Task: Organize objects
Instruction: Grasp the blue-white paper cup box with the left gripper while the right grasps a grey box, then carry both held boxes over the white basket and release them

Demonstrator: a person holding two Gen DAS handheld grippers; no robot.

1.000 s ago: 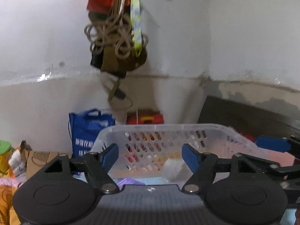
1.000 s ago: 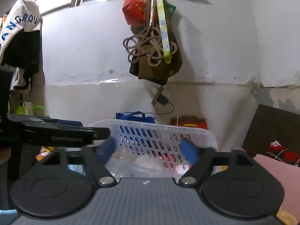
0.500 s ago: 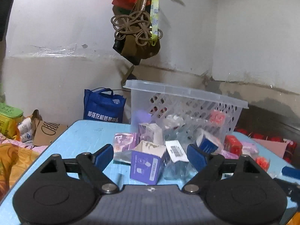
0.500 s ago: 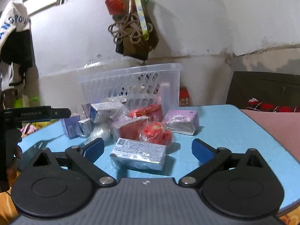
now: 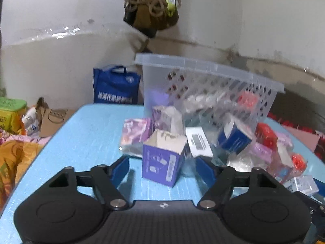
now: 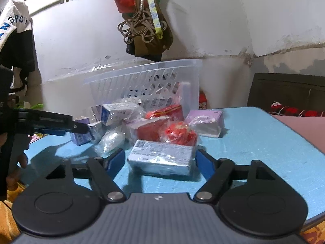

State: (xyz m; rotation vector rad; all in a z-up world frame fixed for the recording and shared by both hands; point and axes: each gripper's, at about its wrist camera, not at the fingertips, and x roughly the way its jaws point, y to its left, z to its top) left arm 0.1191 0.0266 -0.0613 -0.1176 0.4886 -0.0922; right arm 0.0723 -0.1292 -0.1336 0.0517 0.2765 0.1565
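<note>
Basket contents blurred, indistinct.

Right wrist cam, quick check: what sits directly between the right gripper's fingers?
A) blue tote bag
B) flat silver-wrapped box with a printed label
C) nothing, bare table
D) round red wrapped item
B: the flat silver-wrapped box lies on the blue table between the fingers of the right gripper, whose jaws are closing but not yet pressing on it; the round red wrapped item sits just behind it.
</note>
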